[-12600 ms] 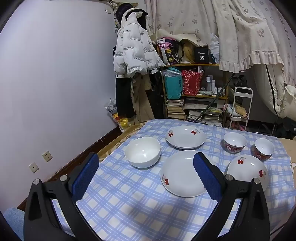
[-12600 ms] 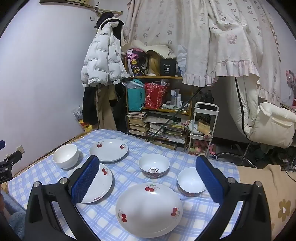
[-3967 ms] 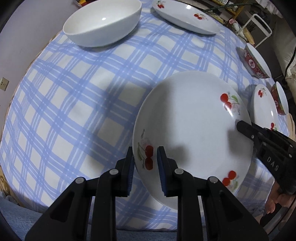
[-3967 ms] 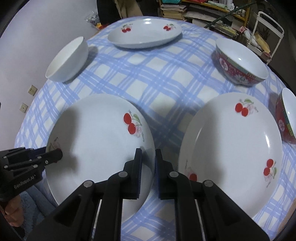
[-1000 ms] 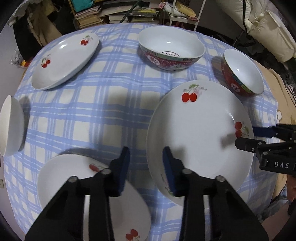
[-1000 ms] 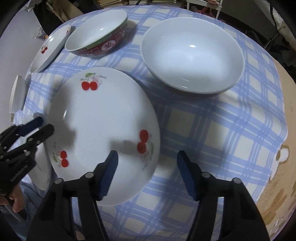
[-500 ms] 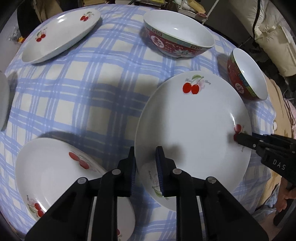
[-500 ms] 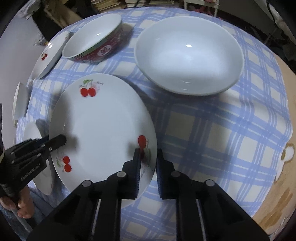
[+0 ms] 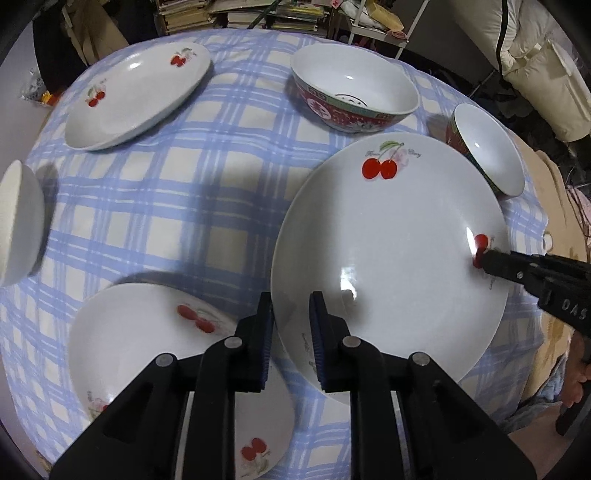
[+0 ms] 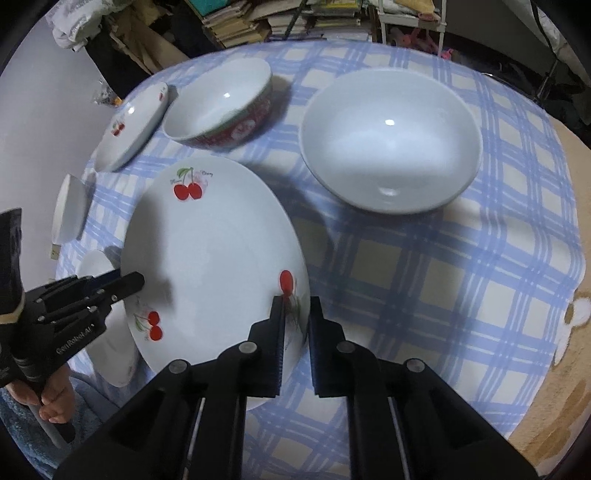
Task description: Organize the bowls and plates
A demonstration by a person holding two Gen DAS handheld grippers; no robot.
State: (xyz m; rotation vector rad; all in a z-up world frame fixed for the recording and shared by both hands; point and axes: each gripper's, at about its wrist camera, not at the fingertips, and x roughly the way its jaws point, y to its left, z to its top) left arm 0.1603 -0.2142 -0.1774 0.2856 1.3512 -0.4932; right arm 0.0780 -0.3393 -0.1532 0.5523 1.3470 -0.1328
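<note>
A white plate with red cherries [image 9: 388,240] hangs slightly tilted just above the blue checked cloth, held from both sides. My left gripper [image 9: 291,314] is shut on its left rim. My right gripper [image 10: 295,314] has its jaws closing tight on the opposite rim, which sits between the pads. Each gripper also shows in the other's view: the right gripper [image 9: 484,258] and the left gripper [image 10: 129,282]. A second cherry plate [image 9: 147,350] lies on the cloth beside the held plate [image 10: 214,251], lower left. A third cherry plate [image 9: 136,96] rests at the far left.
A red-patterned bowl [image 9: 354,96] and a smaller red bowl [image 9: 484,147] stand beyond the held plate. A plain white bowl [image 9: 18,221] sits at the left edge of the table [image 9: 147,184]. Bookshelves [image 9: 258,14] lie beyond. A person's hand [image 10: 51,402] grips the left tool.
Both grippers stood open at the plate's rims a second ago and have shut on them. The plate has come up off the cloth a little.
</note>
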